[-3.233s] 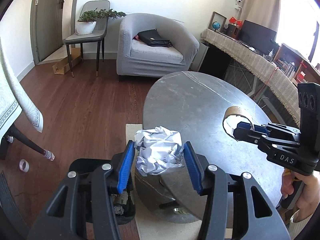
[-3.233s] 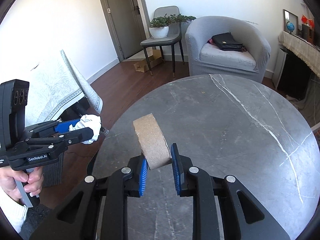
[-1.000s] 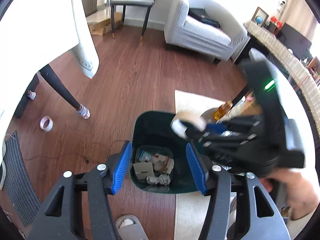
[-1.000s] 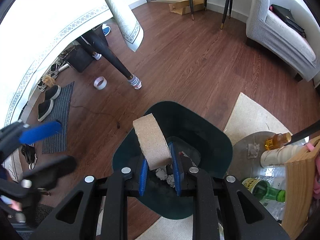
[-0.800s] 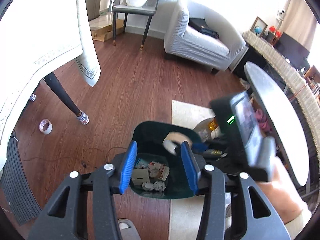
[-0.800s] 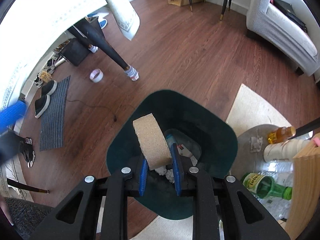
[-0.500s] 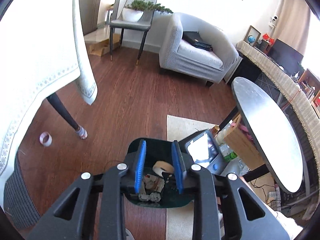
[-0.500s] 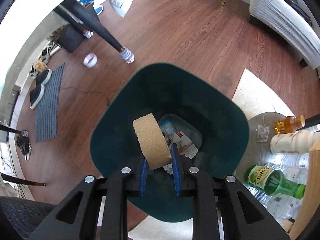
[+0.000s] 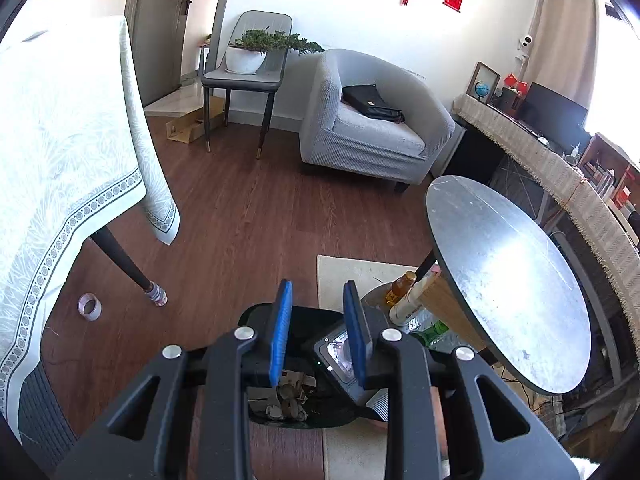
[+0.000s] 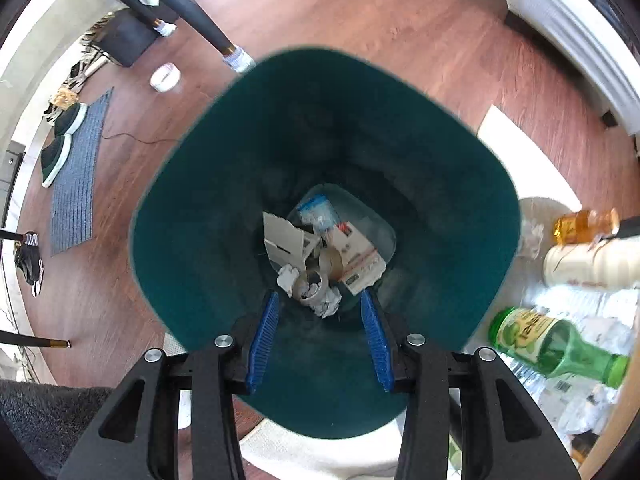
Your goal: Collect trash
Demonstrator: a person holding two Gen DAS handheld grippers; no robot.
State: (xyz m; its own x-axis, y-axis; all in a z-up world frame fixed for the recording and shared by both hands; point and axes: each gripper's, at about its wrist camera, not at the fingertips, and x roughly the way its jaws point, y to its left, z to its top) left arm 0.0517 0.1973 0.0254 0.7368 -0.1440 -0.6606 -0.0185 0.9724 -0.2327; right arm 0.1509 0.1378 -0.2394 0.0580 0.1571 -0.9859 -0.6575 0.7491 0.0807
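The right gripper (image 10: pixel 320 336) points straight down into the dark green trash bin (image 10: pixel 192 208), a smooth plastic tub with a rounded-square mouth. Its blue ribbed pads (image 10: pixel 262 338) are spreading apart, with nothing between them. At the bin's bottom lie two cardboard tape cores (image 10: pixel 320 270), crumpled white paper wads (image 10: pixel 288 276), a torn cardboard piece (image 10: pixel 282 240) and a printed flat carton (image 10: pixel 356 258).

The left gripper (image 9: pixel 318 332) hangs over the bin's near rim, its jaws narrow and empty. Beyond it stands a round grey stone-look table (image 9: pixel 508 280).

Beside the bin, one green glass bottle (image 10: pixel 556 344), one amber bottle (image 10: pixel 584 226) and one cream plastic bottle (image 10: pixel 592 264) lie together. A tape roll (image 10: pixel 165 77) sits on the wood floor.
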